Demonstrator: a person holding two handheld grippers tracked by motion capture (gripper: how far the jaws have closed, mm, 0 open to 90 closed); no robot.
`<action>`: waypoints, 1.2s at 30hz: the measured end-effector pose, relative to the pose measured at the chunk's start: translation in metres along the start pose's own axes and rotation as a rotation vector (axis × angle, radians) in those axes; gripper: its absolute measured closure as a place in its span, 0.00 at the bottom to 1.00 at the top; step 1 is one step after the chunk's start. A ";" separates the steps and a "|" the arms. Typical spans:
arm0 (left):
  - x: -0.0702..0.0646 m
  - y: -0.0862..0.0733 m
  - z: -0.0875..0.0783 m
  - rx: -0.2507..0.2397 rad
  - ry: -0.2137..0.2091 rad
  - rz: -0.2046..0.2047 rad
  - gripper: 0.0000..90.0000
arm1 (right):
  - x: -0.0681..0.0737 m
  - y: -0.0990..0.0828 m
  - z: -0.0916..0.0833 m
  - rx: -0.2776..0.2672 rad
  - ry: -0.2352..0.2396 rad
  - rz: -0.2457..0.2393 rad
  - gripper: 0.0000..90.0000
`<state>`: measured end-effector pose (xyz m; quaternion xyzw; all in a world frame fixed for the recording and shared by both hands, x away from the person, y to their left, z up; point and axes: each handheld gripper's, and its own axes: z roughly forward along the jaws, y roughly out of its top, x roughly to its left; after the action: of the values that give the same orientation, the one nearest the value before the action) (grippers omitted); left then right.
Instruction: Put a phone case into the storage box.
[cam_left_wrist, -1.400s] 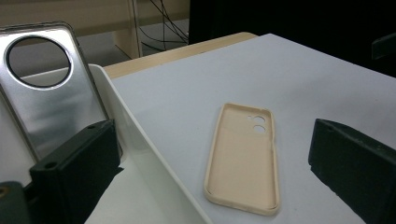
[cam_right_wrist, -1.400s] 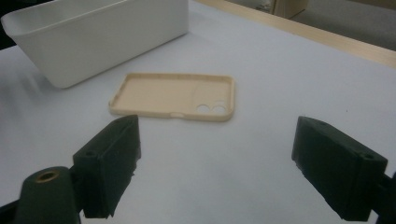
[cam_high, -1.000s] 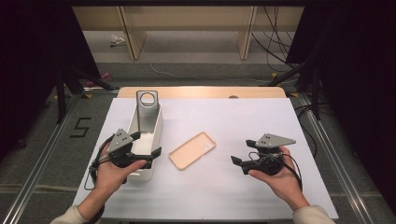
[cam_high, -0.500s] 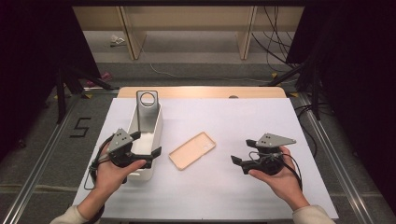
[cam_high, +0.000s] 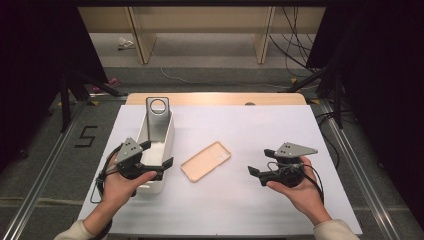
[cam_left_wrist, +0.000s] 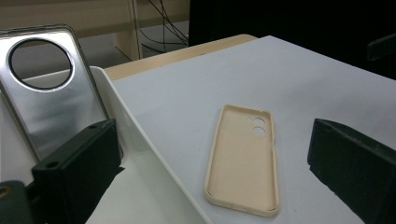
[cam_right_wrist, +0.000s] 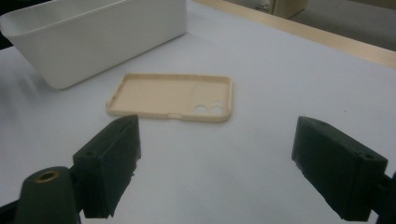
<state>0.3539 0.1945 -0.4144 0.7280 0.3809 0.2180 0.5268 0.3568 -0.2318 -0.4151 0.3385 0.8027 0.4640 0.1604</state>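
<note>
A beige phone case (cam_high: 205, 161) lies hollow side up on the white table cover, between my two grippers. A silvery case with a round camera hole (cam_high: 157, 117) leans upright at the far end of a white bin (cam_high: 169, 131). My left gripper (cam_high: 159, 154) is open at the bin's near end. In the left gripper view, one jaw is over the inside of the bin (cam_left_wrist: 140, 130) and the other over the table, with the beige case (cam_left_wrist: 243, 161) ahead. My right gripper (cam_high: 259, 161) is open, right of the beige case (cam_right_wrist: 173, 97) and facing it, holding nothing.
The white cover (cam_high: 280, 125) lies on a wooden table whose far edge (cam_high: 215, 98) shows. Metal rails run along both sides of the table. Cables lie on the floor behind it. Bare cover lies between the beige case and the right gripper.
</note>
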 end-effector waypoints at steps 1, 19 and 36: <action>0.000 0.000 0.000 -0.002 0.001 0.002 0.03 | 0.000 0.000 0.000 -0.003 -0.001 0.000 0.18; -0.002 -0.001 0.000 -0.004 -0.008 0.007 0.02 | 0.018 0.018 0.030 0.000 0.066 -0.014 0.22; -0.008 -0.002 0.001 0.008 -0.010 0.023 0.03 | 0.057 0.042 0.103 0.133 0.128 -0.072 0.96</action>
<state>0.3495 0.1882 -0.4157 0.7355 0.3708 0.2186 0.5231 0.3915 -0.1128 -0.4289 0.2889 0.8521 0.4243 0.1026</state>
